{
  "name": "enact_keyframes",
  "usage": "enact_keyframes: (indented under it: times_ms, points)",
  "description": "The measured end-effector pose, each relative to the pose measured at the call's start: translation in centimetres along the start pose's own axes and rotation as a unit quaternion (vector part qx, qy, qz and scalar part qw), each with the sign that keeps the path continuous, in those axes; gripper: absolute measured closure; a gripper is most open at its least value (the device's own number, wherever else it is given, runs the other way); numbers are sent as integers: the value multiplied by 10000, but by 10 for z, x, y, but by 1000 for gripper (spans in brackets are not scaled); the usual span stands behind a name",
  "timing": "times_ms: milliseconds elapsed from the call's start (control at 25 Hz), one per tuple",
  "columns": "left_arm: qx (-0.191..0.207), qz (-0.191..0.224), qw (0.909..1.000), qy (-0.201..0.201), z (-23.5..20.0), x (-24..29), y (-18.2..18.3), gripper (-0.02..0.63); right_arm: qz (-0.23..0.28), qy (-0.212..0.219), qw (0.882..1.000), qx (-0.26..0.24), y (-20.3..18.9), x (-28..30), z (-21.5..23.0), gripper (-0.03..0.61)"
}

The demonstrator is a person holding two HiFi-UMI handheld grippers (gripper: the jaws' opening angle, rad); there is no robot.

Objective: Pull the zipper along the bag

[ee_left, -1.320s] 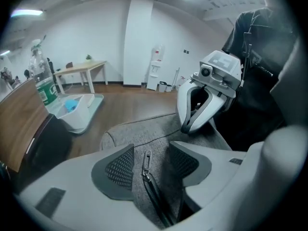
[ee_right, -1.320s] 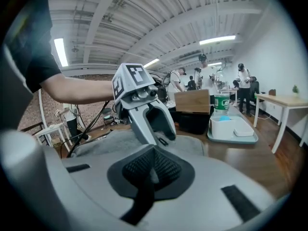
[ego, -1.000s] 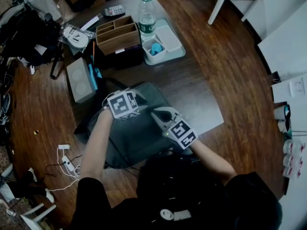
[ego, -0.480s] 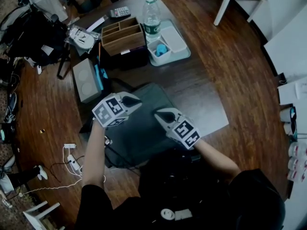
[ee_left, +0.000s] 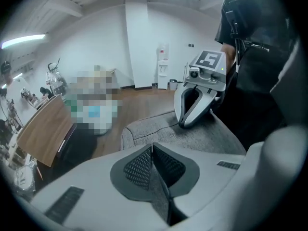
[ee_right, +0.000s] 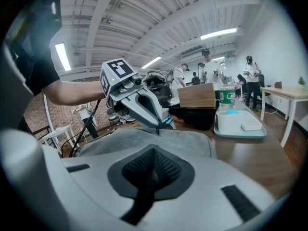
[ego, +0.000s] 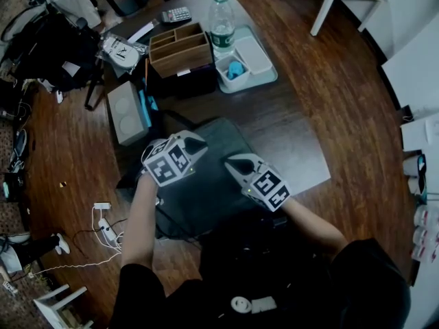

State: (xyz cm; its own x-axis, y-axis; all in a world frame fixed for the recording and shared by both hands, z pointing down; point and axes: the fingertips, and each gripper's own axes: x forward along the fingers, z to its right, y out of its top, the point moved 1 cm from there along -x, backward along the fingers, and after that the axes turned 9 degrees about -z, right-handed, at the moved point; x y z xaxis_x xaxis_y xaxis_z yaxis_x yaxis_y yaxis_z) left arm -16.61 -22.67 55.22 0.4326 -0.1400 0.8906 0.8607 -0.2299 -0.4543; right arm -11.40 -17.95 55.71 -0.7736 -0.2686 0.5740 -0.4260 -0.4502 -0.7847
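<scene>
Wood flooring surrounds a dark table, and the grey bag lies there under both pairs of jaws. Beyond the jaws, a pale tray holds a water bottle, a white lidded box and a white tub with a blue object inside. Beside the tray stands a divided wooden organiser.

The left gripper has just been closing its jaws, and they now meet. Only the right gripper view shows the small dark zipper pull pinched at their tips, at the bag's edge across from the right jaws. The right gripper has its jaws together, and the left gripper view shows its tips down on the bag's fabric. People standing behind the table appear in the right gripper view alone.
</scene>
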Motion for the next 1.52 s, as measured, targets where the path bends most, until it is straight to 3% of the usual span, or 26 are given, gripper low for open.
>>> enact_keyframes:
  times_ms: [400,520,600,880,1040,1520]
  points:
    - [313,-460,9982,220,0,5,0,594,24,15,10000,5,0,0,0,569]
    - [344,-816,9959,189,0,10,-13,541,25,15,10000,4,0,0,-1,569]
    - [414,-973,9942,206,0,14,-20,541,11,17,10000,-3,0,0,-1,569]
    - [480,-903,9947,116,3,19,-18,543,15,-9,10000,-28,-1,0,0,569]
    - [648,-815,9942,254,3,14,-27,543,-3,1,10000,-36,-2,0,-1,569]
    - [1088,-738,9913,61,3,15,-28,529,-7,30,10000,-14,-2,1,-1,569]
